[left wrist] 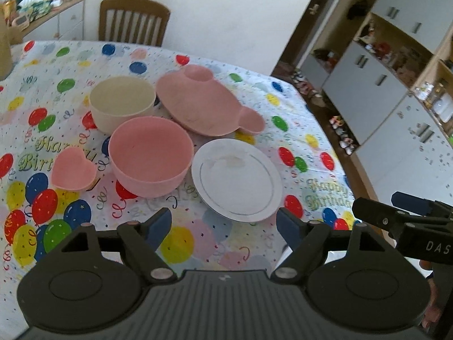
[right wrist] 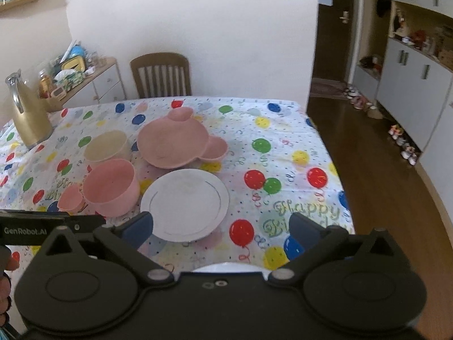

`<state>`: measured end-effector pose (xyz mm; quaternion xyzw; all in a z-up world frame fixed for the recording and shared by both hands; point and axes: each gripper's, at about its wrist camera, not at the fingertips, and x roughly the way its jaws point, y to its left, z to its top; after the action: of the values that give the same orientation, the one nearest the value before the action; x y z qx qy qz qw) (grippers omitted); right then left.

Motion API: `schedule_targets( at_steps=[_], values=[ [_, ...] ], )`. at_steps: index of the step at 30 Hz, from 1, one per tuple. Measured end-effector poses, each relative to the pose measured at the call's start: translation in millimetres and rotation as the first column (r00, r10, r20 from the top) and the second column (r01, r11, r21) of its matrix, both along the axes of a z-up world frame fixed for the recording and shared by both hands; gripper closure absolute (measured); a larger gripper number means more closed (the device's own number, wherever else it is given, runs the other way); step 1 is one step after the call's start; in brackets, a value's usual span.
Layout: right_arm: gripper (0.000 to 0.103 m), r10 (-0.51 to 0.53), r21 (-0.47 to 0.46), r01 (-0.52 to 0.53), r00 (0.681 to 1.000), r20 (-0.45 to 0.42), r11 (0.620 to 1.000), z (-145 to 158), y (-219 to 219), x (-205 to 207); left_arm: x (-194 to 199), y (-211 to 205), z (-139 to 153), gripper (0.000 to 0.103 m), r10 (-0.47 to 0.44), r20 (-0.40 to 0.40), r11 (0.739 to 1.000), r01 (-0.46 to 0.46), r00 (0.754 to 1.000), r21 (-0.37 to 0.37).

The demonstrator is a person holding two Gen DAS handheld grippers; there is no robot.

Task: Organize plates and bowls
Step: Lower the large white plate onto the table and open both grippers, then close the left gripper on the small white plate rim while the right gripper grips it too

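**Tableware on the balloon-print table: five pieces, both grippers empty**

We list five pieces on the tablecloth (left wrist: 254,96), which is printed with balloons and "Happy Birthday" lettering.

1. White plate (left wrist: 236,180), round with a thin grey ring, near edge of the group, to the right. It lies flat, just beyond our left gripper (left wrist: 225,228).
2. Pink bowl (left wrist: 150,155), deep and round, upright, just left of the white plate.
3. Cream bowl (left wrist: 122,102), upright, directly behind the pink bowl; the two look close enough to touch, though we cannot tell for sure.
4. Pink bear-shaped plate (left wrist: 198,102) with two round ear wells, far right of the group, behind the white plate.
5. Pink heart dish (left wrist: 74,172), small, at the left of the pink bowl.

Our left gripper hangs above the near tablecloth with jaws apart and nothing between them. Our right gripper (right wrist: 222,228) stands with jaws spread wide, also empty, the near rim of the white plate just ahead of its left finger.

Also noted: a gold jug (right wrist: 29,113) at the far left of the table and a wooden chair (right wrist: 161,75) at the far side.
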<state>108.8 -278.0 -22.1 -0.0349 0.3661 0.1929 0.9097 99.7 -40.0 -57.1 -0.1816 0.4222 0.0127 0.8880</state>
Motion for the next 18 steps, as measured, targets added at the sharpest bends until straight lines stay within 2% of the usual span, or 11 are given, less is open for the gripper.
schedule_targets(
  at_steps=[11, 18],
  values=[
    [0.013, 0.099, -0.01, -0.1, 0.991, -0.091, 0.995, -31.4, 6.1, 74.4, 41.4, -0.9, -34.8, 0.022, 0.122, -0.102, 0.992, -0.123, 0.987, -0.011],
    [0.027, 0.156, -0.011, -0.159, 0.977, -0.146, 0.987, -57.3, 15.3, 112.4, 58.4, -3.4, -50.0, 0.022, 0.16, -0.105, 0.987, -0.16, 0.982, 0.005]
  ],
)
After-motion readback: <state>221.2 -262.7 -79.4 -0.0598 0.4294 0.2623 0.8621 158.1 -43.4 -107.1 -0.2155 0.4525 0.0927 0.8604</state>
